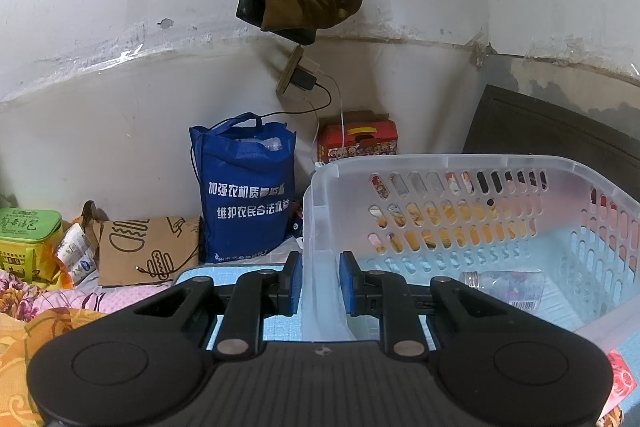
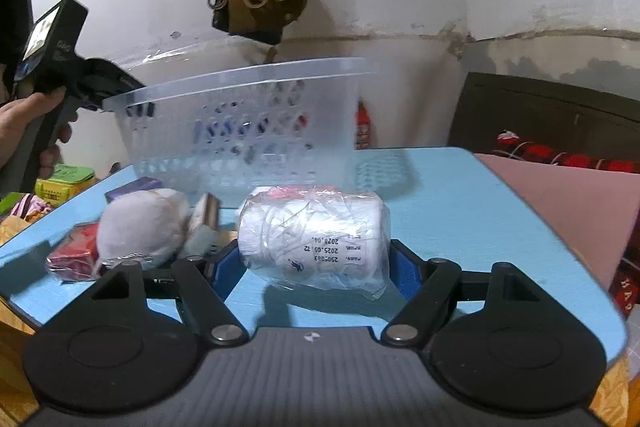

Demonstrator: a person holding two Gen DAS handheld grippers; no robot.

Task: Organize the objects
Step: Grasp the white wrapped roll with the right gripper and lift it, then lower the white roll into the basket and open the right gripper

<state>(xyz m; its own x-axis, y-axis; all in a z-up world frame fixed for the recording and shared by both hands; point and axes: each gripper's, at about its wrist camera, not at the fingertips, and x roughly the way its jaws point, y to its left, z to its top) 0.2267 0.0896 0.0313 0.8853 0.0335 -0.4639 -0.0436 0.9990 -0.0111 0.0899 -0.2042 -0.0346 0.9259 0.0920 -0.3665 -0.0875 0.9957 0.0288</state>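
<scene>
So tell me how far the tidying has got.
Done: one clear plastic bottle already lies in the basket. In hand: the left gripper is clamped on the basket's wall, steadying it, and the right gripper has its jaws around the wrapped white bundle on the blue table. Left: the plush toy, the red packet and a purple box remain outside the basket.

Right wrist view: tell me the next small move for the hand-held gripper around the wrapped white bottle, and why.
Probably close the right hand-held gripper on the wrapped white bottle. The bottle lies on the blue table between the blue pads, which don't clearly press it yet. The left hand-held gripper already clamps the clear basket wall, so the bottle could then go in.
</scene>
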